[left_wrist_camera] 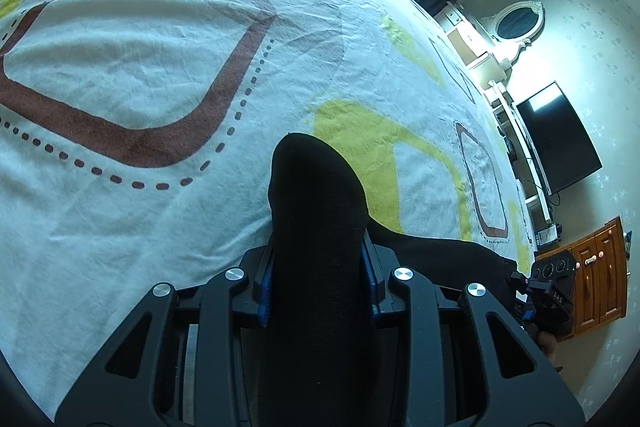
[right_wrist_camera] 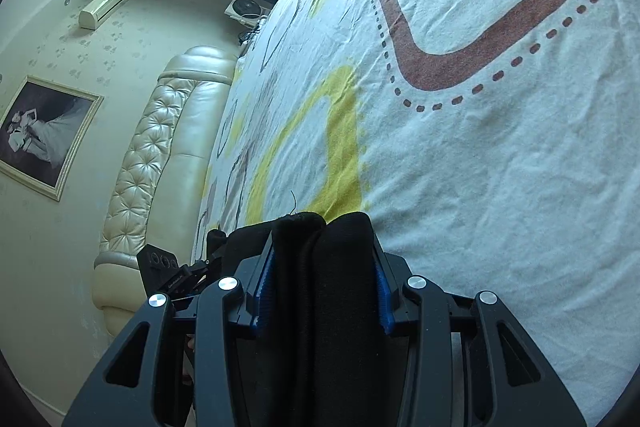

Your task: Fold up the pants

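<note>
Left gripper (left_wrist_camera: 318, 283) was clamped on black pants (left_wrist_camera: 316, 211), raised over the sheet (left_wrist_camera: 140, 47). Right gripper (right_wrist_camera: 324, 287) pinched a thicker, doubled bunch. Only the left view showed a TV (left_wrist_camera: 560, 139); only the right showed a headboard (right_wrist_camera: 160, 147).

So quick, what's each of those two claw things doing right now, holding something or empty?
Left gripper: shut on a bunch of the black pants.
Right gripper: shut on a thicker bundle of the same black pants.
</note>
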`<state>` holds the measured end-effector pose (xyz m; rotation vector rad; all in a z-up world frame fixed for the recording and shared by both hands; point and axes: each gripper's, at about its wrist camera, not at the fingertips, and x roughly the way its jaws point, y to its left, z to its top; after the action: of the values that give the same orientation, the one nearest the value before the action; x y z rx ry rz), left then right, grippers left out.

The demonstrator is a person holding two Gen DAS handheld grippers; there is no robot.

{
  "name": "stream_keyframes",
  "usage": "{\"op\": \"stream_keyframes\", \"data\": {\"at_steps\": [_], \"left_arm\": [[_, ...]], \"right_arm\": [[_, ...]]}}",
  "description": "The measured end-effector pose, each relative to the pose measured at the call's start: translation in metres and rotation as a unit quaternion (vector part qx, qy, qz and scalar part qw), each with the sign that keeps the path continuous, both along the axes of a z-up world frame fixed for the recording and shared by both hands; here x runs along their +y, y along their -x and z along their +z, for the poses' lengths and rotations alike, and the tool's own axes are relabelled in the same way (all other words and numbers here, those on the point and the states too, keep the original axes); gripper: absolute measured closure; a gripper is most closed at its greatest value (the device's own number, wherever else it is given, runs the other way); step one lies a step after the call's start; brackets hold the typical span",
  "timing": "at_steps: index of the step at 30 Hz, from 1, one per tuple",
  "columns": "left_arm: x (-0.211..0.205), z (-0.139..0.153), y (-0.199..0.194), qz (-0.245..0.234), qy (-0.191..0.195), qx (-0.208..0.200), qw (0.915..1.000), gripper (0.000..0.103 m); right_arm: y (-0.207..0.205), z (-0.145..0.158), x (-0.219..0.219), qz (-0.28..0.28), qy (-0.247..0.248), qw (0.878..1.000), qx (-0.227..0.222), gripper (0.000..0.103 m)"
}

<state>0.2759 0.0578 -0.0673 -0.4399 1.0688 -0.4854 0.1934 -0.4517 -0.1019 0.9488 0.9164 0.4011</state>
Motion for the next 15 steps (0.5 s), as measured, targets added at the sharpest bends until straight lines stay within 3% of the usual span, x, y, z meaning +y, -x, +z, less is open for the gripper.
{"op": "stream_keyframes", "data": {"at_steps": [15], "left_arm": [[0.002, -0.004, -0.018, -0.004, 0.002, 0.003, 1.0000, 0.069]], "right_arm": [[-0.013, -0.004, 0.002, -0.008, -0.011, 1.000, -0.002, 0.062]]}}
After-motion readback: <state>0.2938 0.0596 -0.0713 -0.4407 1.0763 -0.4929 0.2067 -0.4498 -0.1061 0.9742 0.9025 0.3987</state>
